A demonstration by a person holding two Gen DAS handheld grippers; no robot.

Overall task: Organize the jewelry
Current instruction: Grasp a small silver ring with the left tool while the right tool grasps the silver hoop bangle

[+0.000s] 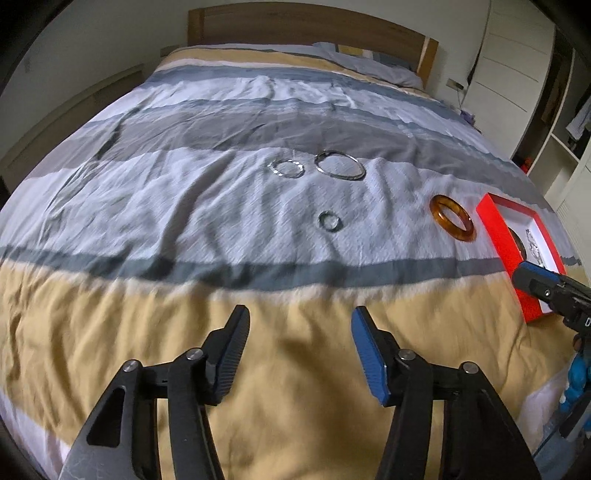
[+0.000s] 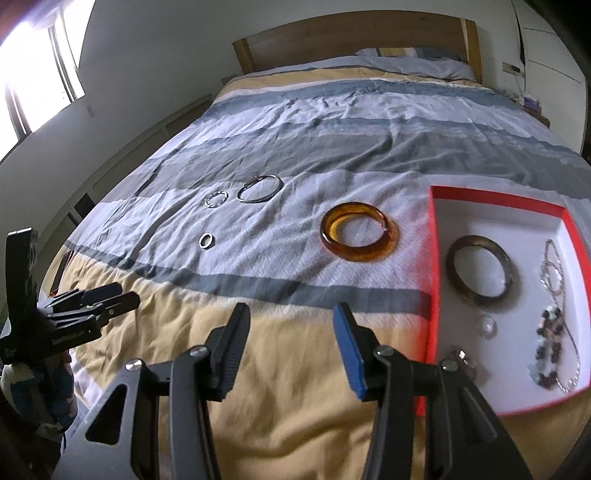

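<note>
On the striped bedspread lie an amber bangle (image 1: 452, 218) (image 2: 359, 231), a large silver bangle (image 1: 340, 164) (image 2: 260, 188), a small twisted silver bracelet (image 1: 286, 168) (image 2: 216, 199) and a small silver ring (image 1: 330, 221) (image 2: 206, 240). A red box (image 1: 499, 236) (image 2: 433, 266) with a white inside holds a dark bangle (image 2: 479, 269), a beaded bracelet (image 2: 550, 349), a chain (image 2: 554, 273) and a clear bead (image 2: 487, 325). My left gripper (image 1: 300, 321) (image 2: 122, 301) is open and empty over the yellow stripe. My right gripper (image 2: 291, 317) (image 1: 524, 275) is open and empty, left of the box.
The bed's wooden headboard (image 1: 306, 26) and a pillow (image 1: 369, 61) are at the far end. White wardrobes (image 1: 517, 66) stand on the right, a window (image 2: 33, 81) on the left. The bedspread (image 1: 207, 206) is wrinkled.
</note>
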